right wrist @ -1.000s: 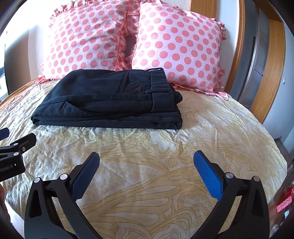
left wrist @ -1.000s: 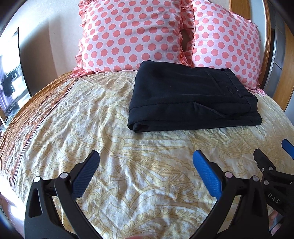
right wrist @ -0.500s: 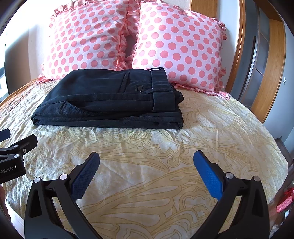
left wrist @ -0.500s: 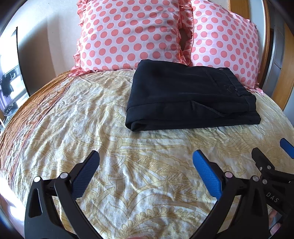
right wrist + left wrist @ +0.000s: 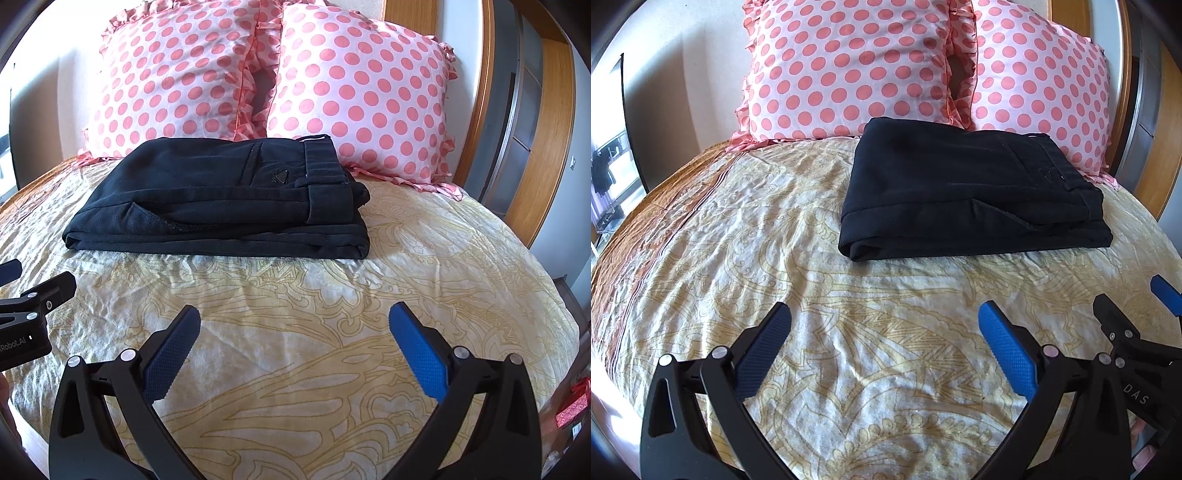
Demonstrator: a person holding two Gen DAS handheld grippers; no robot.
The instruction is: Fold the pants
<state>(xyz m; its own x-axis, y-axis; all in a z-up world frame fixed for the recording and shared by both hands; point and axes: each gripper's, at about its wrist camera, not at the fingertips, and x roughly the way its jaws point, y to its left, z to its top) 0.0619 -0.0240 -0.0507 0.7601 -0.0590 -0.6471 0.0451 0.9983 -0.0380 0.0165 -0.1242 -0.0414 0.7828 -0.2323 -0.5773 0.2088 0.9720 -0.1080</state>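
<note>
With the pants (image 5: 221,199) lying folded just before the pillows (image 5: 266,81), both grippers, left (image 5: 884,332) and right (image 5: 295,332), hang spread and empty, best kept clear of the stack

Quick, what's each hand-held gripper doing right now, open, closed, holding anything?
Left hand-held gripper: open, holding nothing, above the bedspread.
Right hand-held gripper: open, holding nothing; folded pants lie ahead.

Left wrist view: low over the bedspread (image 5: 746,236), facing the headboard | right wrist view: same height, just to the right (each catches the other's gripper at its edge) | shared: folded pants (image 5: 964,192) before two polka-dot pillows (image 5: 258,74), near mid-distance.
</note>
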